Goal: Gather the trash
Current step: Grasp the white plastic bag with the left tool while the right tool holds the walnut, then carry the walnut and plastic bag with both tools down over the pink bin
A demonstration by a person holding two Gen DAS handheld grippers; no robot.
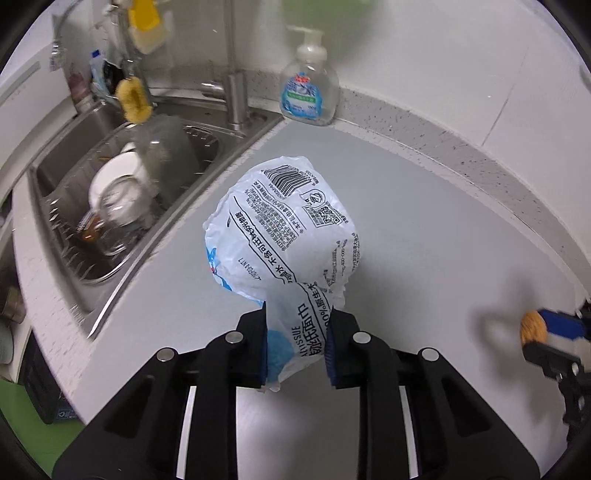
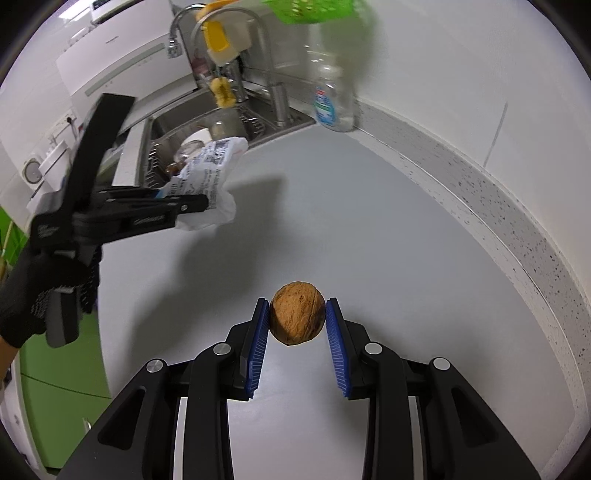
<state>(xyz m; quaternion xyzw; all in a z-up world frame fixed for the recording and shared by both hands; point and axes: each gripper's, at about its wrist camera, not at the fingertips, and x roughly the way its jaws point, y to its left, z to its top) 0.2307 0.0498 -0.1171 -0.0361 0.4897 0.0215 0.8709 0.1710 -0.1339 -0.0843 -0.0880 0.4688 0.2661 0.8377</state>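
Clearly the wrapper, a crumpled white plastic tissue pack printed with black text, a barcode and blue patches, is clamped at its twisted lower end between the blue pads of the left gripper and hangs clear above the grey counter. From the right wrist view the same wrapper juts out past the black fingers of the left gripper, which is carried by a black-gloved hand over the counter's left edge, near the sink. The right gripper is closed on a brown walnut, both blue ribbed pads pressing its sides, and the nut is lifted off the counter. In the left wrist view that walnut shows blurred at the far right, held by the right gripper. Behind the wrapper lies a steel sink with a wire rack holding a white plate and a glass. A tap stands at the sink's rim, and a yellow sponge hangs beside it. A clear pump bottle of soap with a blue label stands at the counter's back corner against the speckled backsplash. A green basket shows at the top of the right wrist view.
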